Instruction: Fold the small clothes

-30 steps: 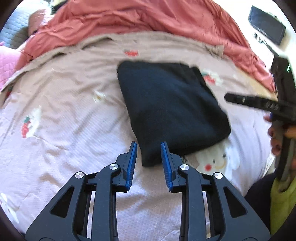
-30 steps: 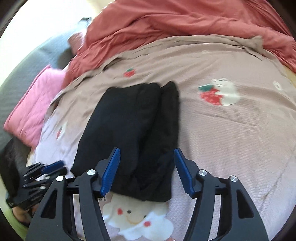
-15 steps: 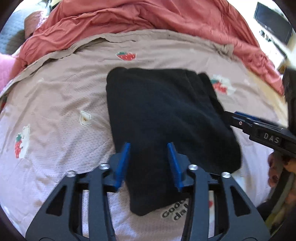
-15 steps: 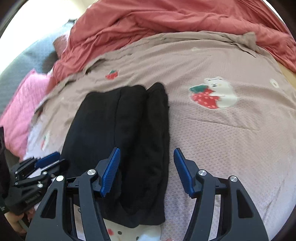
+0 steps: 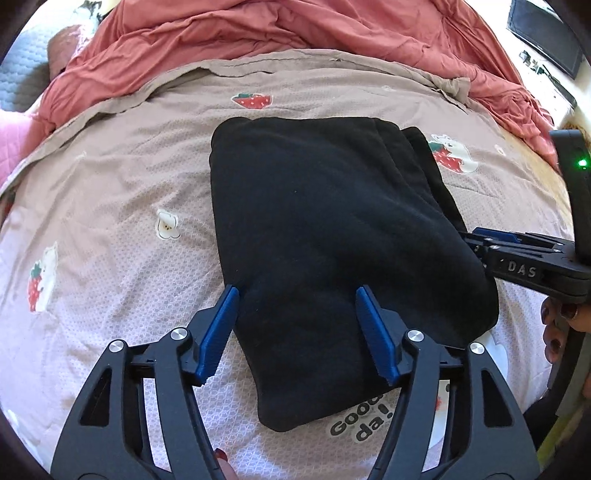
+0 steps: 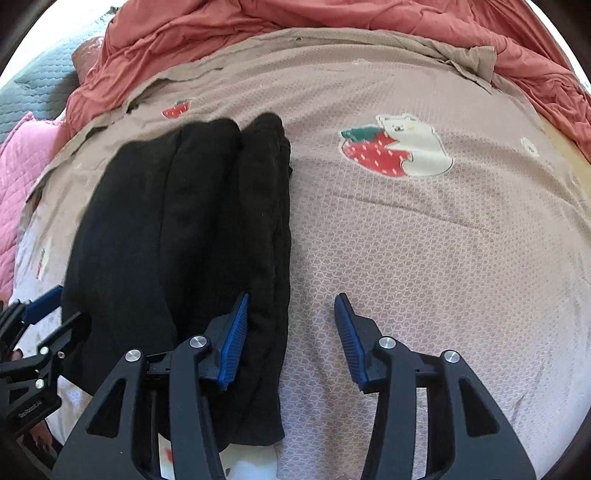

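Black garment lies folded mid-frame on the bedspread. Left gripper is opening over its near end, gripping nothing; right gripper is closing astride the right edge. Soft, thick, floppy: best pinched at that layered edge.

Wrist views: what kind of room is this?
Probably a bedroom: the folded black garment lies on a bed's strawberry-print cover, with a rumpled red duvet behind and a pink quilted pillow beside.
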Tool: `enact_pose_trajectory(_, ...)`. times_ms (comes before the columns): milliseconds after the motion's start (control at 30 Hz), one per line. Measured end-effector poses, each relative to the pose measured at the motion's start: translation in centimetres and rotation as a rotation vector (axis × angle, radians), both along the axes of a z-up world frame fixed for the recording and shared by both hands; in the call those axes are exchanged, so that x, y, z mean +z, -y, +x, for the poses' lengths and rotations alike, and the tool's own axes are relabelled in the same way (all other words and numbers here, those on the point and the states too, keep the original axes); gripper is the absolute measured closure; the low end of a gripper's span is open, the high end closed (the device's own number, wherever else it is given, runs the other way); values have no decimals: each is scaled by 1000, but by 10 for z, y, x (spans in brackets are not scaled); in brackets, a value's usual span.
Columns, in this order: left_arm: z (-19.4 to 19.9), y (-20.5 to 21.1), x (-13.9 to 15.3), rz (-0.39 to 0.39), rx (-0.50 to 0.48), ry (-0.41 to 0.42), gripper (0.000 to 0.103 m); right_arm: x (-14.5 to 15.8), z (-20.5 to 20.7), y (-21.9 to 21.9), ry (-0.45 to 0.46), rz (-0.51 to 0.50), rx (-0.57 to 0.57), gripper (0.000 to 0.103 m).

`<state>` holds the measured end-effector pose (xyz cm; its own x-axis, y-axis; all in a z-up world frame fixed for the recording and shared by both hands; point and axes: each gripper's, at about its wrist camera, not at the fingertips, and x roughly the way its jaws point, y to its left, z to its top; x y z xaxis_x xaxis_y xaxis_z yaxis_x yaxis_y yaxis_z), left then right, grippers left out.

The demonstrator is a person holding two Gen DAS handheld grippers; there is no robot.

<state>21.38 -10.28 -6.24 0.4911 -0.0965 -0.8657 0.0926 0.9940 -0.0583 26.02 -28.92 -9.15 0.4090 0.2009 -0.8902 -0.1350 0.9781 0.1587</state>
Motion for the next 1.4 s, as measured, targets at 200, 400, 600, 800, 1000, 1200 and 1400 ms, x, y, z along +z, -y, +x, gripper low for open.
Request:
enact_pose_trajectory(200, 0, -1, -1, -7, -1, -7, 43, 15, -2, 9, 50, 72, -9, 51)
enact_pose_trajectory(400, 1, -2, -2, -12, 3, -10, 42, 27, -3, 10, 92, 109, -15, 26)
enact_pose_trajectory(600, 2, -4, -3, -24, 13, -15, 39, 31, -3, 14, 114, 132, -36, 12)
enact_pose_trajectory(800, 2, -8, -1, -29, 33, -22, 32, 37, -3, 16, 136, 154, -36, 10)
enact_pose_trajectory(1000, -5, -13, 9, -20, 48, -10, 18, 51, -8, 17, 207, 189, -34, 5)
enact_pose_trajectory(1200, -19, -20, 29, 12, 64, 30, 9, 71, -24, 16, 325, 190, -5, 5)
enact_pose_trajectory(1400, -41, -27, 55, 20, 85, 113, 9, 100, -63, 15, 492, 182, 1, 5)
